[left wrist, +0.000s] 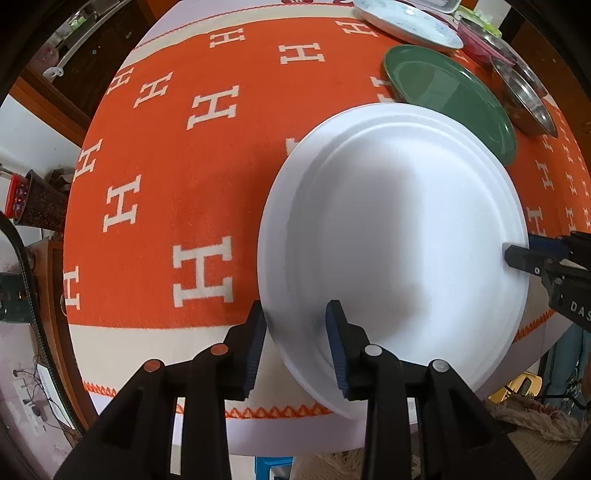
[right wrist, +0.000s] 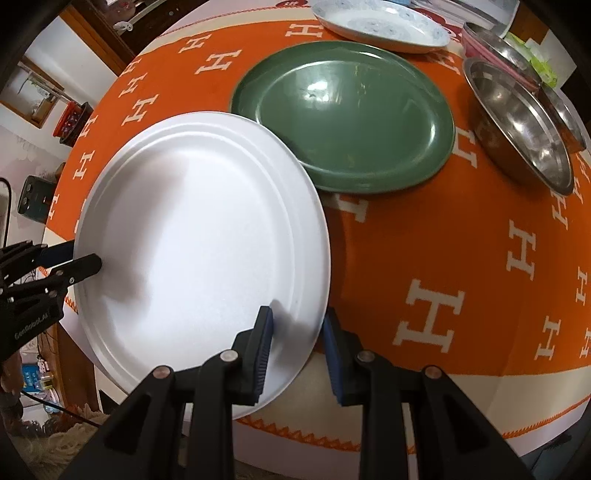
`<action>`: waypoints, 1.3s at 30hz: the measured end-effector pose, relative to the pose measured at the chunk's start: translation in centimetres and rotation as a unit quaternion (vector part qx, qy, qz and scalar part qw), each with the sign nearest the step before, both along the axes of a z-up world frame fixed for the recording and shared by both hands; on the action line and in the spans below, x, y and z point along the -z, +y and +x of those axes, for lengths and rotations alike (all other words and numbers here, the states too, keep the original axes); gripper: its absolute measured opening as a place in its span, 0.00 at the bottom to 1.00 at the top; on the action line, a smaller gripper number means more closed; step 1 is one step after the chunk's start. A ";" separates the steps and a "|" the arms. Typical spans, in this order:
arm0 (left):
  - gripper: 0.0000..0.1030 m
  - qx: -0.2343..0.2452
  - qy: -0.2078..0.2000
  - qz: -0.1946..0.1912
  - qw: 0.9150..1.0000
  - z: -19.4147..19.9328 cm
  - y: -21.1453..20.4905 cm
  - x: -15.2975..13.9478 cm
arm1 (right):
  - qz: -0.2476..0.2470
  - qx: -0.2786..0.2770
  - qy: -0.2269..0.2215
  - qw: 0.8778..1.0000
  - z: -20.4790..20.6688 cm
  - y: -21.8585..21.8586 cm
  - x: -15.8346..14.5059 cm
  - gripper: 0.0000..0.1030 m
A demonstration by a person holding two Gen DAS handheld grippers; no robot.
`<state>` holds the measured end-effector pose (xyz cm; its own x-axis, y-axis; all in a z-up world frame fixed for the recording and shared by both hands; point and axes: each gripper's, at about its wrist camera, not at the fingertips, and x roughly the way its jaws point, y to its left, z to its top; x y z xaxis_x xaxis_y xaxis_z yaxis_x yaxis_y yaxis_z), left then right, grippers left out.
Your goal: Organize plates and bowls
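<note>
A large white plate (left wrist: 399, 229) hangs tilted over the table's near edge, its far rim overlapping a green plate (left wrist: 450, 92). My left gripper (left wrist: 295, 343) straddles the white plate's left rim, one finger above and one below, jaws apart with a visible gap. My right gripper (right wrist: 297, 350) straddles the opposite rim of the white plate (right wrist: 199, 229) the same way, and it also shows in the left wrist view (left wrist: 532, 254). The green plate (right wrist: 347, 114) lies flat on the cloth. The left gripper also shows in the right wrist view (right wrist: 74, 262).
An orange cloth with white H letters (left wrist: 177, 177) covers the table. A white patterned plate (right wrist: 380, 26) lies at the back. Steel bowls (right wrist: 517, 125) stand at the back right with a pink dish (right wrist: 480, 40) behind. The table's near edge lies just under the grippers.
</note>
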<state>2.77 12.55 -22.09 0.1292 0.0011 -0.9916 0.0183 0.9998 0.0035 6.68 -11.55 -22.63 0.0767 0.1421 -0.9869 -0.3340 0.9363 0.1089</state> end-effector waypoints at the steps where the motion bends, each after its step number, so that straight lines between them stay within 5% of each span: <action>1: 0.30 -0.002 0.002 -0.001 1.000 -0.1 0.1 0.0 | 0.001 -0.002 0.000 1.000 -0.1 0.0 -0.1 0.26; 12: 0.31 -0.032 0.021 -0.006 0.999 -0.8 1.6 0.6 | -0.003 -0.044 0.002 0.999 -1.2 2.2 -0.2 0.27; 30: 0.35 -0.010 0.027 0.000 1.000 0.1 0.9 1.1 | 0.007 -0.052 0.035 0.998 -0.4 2.9 1.1 0.28; 33: 0.44 -0.009 0.031 -0.014 0.999 0.1 0.8 1.1 | 0.009 -0.053 0.036 0.998 -0.4 2.9 1.1 0.29; 35: 0.61 -0.006 0.032 -0.021 0.999 0.1 0.6 1.3 | 0.014 -0.053 0.041 0.998 -0.3 2.8 1.2 0.30; 39: 0.64 0.003 0.023 -0.018 1.000 0.0 -0.2 0.9 | 0.024 -0.043 0.052 0.997 -0.1 2.2 1.3 0.32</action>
<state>2.77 12.30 -23.02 0.0841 -0.0355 -0.9958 0.0236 0.9992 -0.0336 6.55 -9.37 -23.92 -0.0393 0.1917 -0.9807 -0.3974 0.8975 0.1914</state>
